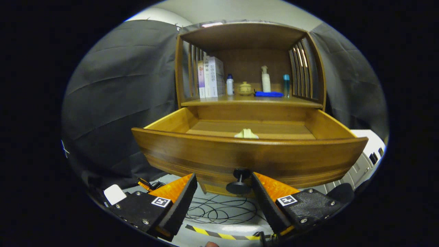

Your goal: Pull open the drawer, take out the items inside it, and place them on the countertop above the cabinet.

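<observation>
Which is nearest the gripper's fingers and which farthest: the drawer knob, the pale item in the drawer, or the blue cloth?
1. Drawer knob, between the open gripper's fingers.
2. Pale item, inside the open drawer.
3. Blue cloth, on the countertop beyond.

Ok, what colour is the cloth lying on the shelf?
Blue. The cloth shows best in the gripper view, beyond the open gripper.

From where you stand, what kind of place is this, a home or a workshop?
Probably a staged recording booth, not a lived-in home: black cloth hangs behind a wooden cabinet, cables sprawl on the floor, and hazard tape marks it. The open gripper faces the pulled-out drawer.
</observation>
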Action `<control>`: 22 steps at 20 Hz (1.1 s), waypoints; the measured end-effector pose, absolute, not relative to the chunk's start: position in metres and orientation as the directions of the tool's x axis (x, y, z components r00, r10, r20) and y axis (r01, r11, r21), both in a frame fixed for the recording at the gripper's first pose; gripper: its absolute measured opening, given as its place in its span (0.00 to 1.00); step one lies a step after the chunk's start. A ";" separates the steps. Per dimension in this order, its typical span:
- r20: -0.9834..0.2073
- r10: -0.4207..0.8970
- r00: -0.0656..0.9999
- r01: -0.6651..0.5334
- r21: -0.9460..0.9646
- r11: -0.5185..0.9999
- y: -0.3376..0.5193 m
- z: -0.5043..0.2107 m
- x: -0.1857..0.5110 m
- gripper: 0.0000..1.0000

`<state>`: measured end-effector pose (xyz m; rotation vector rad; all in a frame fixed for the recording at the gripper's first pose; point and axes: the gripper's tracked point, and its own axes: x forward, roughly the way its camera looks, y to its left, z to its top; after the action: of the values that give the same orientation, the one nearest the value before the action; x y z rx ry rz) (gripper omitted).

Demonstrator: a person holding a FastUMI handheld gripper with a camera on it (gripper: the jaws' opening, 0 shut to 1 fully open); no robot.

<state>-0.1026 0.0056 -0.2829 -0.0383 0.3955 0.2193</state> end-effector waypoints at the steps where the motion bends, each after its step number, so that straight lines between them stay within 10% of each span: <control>1: -0.351 0.213 0.912 -0.228 -0.002 0.974 0.009 -0.269 -0.103 0.97; 12: -0.278 0.145 0.950 -0.170 -0.068 0.983 0.018 -0.175 -0.039 0.97; 22: -0.490 -0.008 0.872 -0.011 -0.036 0.999 -0.016 -0.197 0.064 0.98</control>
<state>0.0638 -0.0159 -0.1966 -0.0381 0.5125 0.0013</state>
